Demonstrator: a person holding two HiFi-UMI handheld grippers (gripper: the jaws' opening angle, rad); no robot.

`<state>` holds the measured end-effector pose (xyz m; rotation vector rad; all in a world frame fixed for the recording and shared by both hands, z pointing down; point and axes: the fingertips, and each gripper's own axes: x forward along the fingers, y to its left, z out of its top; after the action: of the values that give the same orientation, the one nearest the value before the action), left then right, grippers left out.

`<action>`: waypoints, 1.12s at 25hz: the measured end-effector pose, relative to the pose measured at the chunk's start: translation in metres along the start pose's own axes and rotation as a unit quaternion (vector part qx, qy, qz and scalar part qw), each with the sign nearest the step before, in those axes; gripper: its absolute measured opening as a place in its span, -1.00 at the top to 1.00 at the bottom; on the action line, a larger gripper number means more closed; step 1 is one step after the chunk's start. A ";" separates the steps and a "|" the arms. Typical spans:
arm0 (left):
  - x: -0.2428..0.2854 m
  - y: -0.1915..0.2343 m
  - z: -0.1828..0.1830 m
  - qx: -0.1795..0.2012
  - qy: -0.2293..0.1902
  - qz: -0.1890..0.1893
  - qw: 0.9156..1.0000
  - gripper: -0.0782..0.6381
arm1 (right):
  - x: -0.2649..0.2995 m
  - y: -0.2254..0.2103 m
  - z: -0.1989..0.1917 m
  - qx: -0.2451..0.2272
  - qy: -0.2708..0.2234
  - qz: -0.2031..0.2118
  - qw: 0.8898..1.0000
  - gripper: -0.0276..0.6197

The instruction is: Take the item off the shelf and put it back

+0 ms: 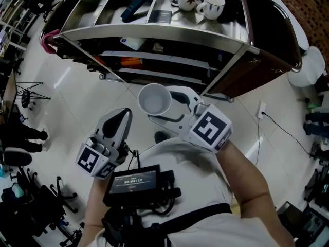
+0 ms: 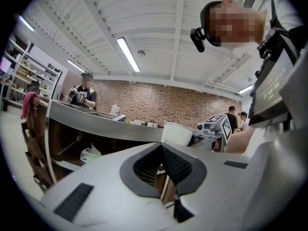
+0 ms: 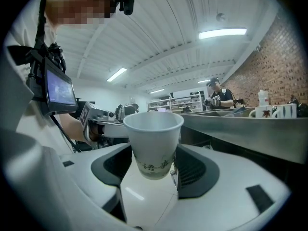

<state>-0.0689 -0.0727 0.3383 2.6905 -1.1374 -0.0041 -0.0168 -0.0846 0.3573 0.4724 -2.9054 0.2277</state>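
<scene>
**While the paper cup sits clamped in the right gripper, the left one is shut on nothing**

Since each camera gives us a different piece, we split it by view.

- Head view: we see the right gripper (image 1: 167,107) holding the paper cup (image 1: 154,99) upright over the floor. The cup is off the steel shelf unit (image 1: 169,35), just in front of its front edge. From above we only get the cup's open mouth and white inside. Two white mugs (image 1: 211,6) stand on the top shelf. The left gripper (image 1: 121,120) is beside the right one, clear of the cup.
- Right gripper view: here we get what the head view hides. Both dark pads (image 3: 192,170) press the cup's lower half, one on each side. A line of green print runs low on its wall. The mugs show far right on the shelf top.
- Left gripper view: we see its pads (image 2: 178,165) brought together with nothing between them. Past them, the cup's rim and the right gripper's marker cube (image 2: 219,125) show side on, in front of the shelf.
</scene>
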 end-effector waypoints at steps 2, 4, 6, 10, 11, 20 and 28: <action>0.002 0.001 0.001 0.002 -0.003 -0.003 1.000 0.81 | 0.001 -0.002 0.000 0.000 0.000 -0.001 1.000 0.08; 0.005 0.002 0.000 0.006 0.000 -0.005 1.000 0.81 | 0.002 -0.004 -0.001 -0.001 0.000 -0.002 1.000 0.08; 0.008 0.002 0.000 0.008 0.002 -0.008 1.000 0.81 | 0.002 -0.007 -0.001 0.001 0.000 -0.004 1.000 0.08; 0.013 0.005 -0.001 0.009 0.008 -0.011 1.000 0.81 | 0.003 -0.013 -0.001 0.002 0.002 -0.006 1.000 0.08; 0.014 0.006 -0.002 0.008 0.008 -0.012 1.000 0.81 | 0.004 -0.014 -0.001 0.002 0.002 -0.007 1.000 0.08; 0.029 0.013 -0.003 0.010 0.014 -0.022 1.000 0.81 | 0.007 -0.028 -0.002 0.001 0.003 -0.008 1.000 0.08; 0.042 0.020 0.001 0.018 0.018 -0.027 0.999 0.82 | 0.010 -0.042 -0.002 0.002 -0.003 -0.008 1.000 0.08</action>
<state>-0.0532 -0.1161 0.3448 2.7403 -1.0633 0.0560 -0.0118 -0.1264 0.3667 0.4973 -2.9056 0.2311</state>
